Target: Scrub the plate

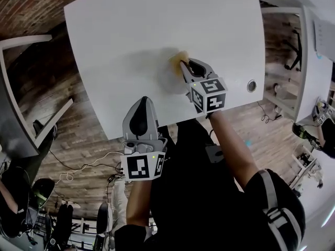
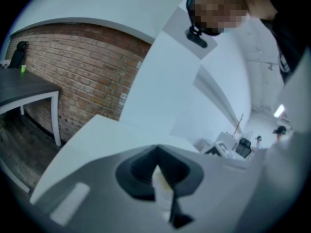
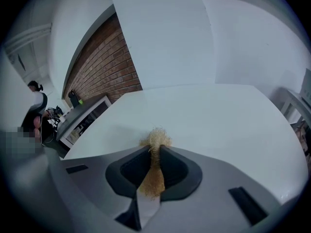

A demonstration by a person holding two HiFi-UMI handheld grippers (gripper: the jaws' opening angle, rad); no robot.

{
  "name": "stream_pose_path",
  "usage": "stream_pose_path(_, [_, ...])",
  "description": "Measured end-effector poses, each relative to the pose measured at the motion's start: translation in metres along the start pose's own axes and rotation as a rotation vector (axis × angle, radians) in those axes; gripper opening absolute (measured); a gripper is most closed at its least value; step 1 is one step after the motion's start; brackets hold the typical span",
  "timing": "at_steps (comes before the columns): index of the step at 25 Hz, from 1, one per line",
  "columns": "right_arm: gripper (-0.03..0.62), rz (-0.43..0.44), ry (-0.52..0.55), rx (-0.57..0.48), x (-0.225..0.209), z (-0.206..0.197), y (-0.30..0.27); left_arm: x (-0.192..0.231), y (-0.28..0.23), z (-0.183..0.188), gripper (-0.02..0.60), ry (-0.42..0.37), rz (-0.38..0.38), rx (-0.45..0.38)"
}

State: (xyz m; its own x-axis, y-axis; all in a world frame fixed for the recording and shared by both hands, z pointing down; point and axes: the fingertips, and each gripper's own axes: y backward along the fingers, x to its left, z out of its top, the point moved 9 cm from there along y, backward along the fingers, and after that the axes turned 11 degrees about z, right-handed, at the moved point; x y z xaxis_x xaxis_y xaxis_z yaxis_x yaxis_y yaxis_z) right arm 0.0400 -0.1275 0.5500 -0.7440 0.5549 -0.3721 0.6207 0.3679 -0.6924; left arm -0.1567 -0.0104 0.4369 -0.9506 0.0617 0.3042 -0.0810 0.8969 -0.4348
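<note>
Over the white tabletop [image 1: 131,30], the right gripper [image 1: 184,63] is seen reaching in from the near edge, its marker cube [image 1: 209,94] turned up toward the head view. A straw-coloured scrubber [image 1: 178,59] is pinched at its tip. In the right gripper view the jaws of the right gripper [image 3: 155,149] are pressed onto that scrubber [image 3: 155,140], and frayed fibres are squeezed out past the tips and down through the gap. The scrubber is held low over the tabletop [image 3: 218,115]. Actual contact cannot be made out.

The plate is hard to pick out, white on white. Only a faint rounded grey shape [image 1: 166,80] is seen just under and beside the scrubber, near the middle of the tabletop.

The left gripper [image 1: 141,102] is held back at the near edge, well apart from the scrubber, with its marker cube [image 1: 143,166] facing up. In the left gripper view the jaws of the left gripper [image 2: 156,149] are brought together at the tips, and nothing nameable is caught between them. Only a pale sliver shows along the seam. That view is tilted upward, and a brick wall [image 2: 82,67] is seen past the jaws.

A small round grommet [image 1: 252,85] is set in the tabletop to the right of the right gripper.
</note>
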Motion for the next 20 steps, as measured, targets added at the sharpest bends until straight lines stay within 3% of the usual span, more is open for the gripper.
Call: stream_pose_path(20, [0.05, 0.113, 0.048, 0.085, 0.041, -0.015, -0.013, 0.007, 0.0, -0.006, 0.003, 0.025, 0.014, 0.003])
